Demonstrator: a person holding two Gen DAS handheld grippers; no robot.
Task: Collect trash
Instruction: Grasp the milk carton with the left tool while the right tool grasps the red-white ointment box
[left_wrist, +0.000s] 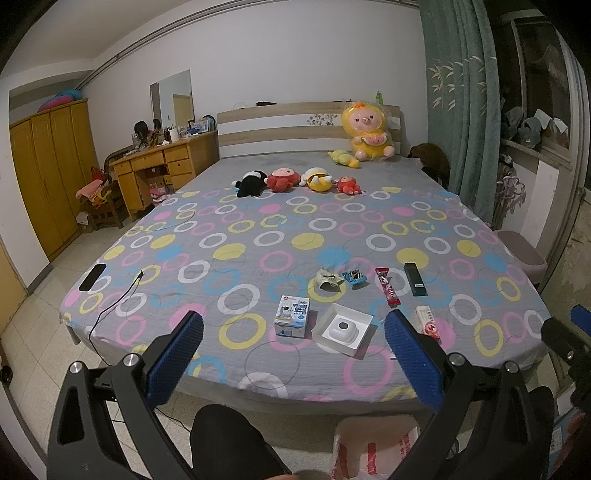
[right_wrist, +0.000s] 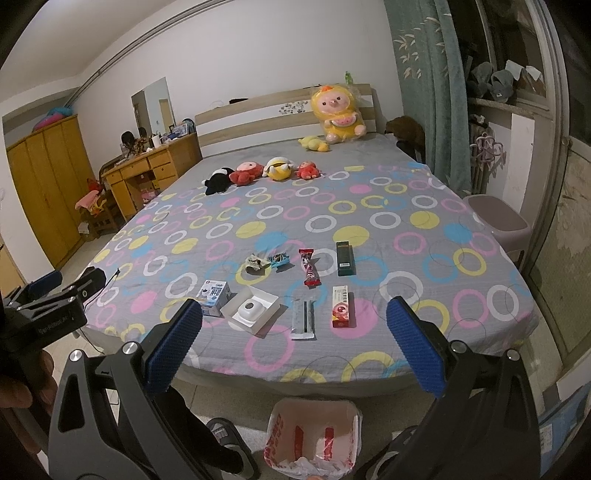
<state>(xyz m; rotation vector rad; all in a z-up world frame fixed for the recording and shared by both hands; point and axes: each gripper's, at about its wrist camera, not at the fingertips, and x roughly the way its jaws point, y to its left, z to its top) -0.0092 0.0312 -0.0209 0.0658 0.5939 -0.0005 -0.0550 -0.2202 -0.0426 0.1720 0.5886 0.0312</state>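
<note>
Trash lies near the bed's front edge: a small blue-white carton (left_wrist: 291, 320) (right_wrist: 214, 296), an open white box (left_wrist: 342, 329) (right_wrist: 251, 311), a crumpled wrapper (left_wrist: 328, 279) (right_wrist: 256, 263), a blue wrapper (left_wrist: 353, 276) (right_wrist: 277, 259), a red candy wrapper (left_wrist: 388, 291) (right_wrist: 309, 267), a dark green box (left_wrist: 415, 279) (right_wrist: 345, 258), a red-white box (left_wrist: 427, 325) (right_wrist: 342, 307) and a grey strip (right_wrist: 303, 319). A white bag-lined bin (right_wrist: 313, 435) (left_wrist: 373, 446) stands on the floor below. My left gripper (left_wrist: 293, 354) and right gripper (right_wrist: 293, 349) are open and empty, held before the bed.
The bed (left_wrist: 258, 236) has a circle-patterned sheet, plush toys (left_wrist: 295, 179) at the far end, and a phone (left_wrist: 92, 277) with a cable at the left edge. A wardrobe and desk (left_wrist: 159, 166) stand left, a pink stool (left_wrist: 521, 251) right. A slipper (right_wrist: 221, 432) lies on the floor.
</note>
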